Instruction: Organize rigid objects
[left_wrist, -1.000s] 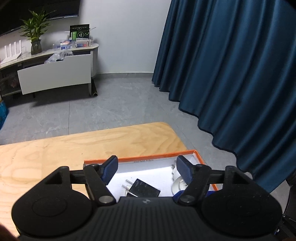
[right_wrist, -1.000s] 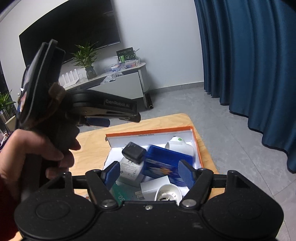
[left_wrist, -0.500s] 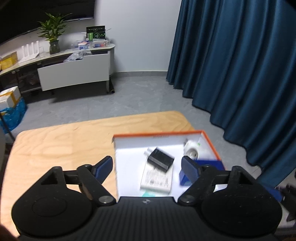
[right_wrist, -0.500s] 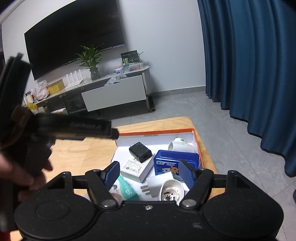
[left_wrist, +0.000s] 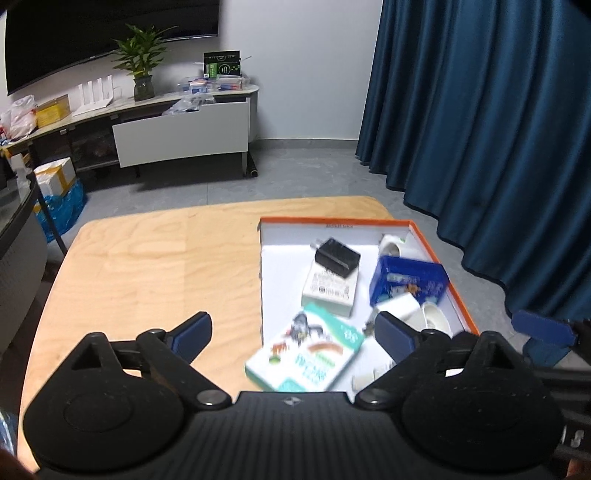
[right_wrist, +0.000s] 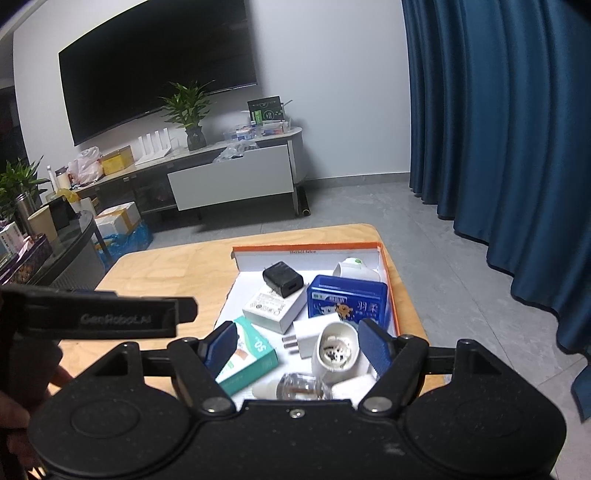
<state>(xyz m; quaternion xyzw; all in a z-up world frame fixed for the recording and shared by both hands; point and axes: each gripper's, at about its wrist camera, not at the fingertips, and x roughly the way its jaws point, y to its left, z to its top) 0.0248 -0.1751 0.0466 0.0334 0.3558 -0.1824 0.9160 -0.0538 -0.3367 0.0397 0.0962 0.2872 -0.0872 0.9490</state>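
On the table (left_wrist: 147, 266): we see an orange-rimmed tray (left_wrist: 332, 221) of small objects.
Black charger (right_wrist: 282, 278): atop white box (right_wrist: 275, 310).
Left gripper (left_wrist: 293, 330): has just been opening, nothing between.
Right gripper (right_wrist: 299, 343): wide apart, gripping nothing.

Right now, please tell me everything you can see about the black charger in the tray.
The black charger is a small matte cube, plastic by its look, with rounded edges. Metal prongs show at its far-left end in the left wrist view, and a port slot on the face nearer the camera in the right wrist view. It lies tilted, resting on the far end of a white box, inside the orange-rimmed tray. Nothing else touches it; neither tool is near it.
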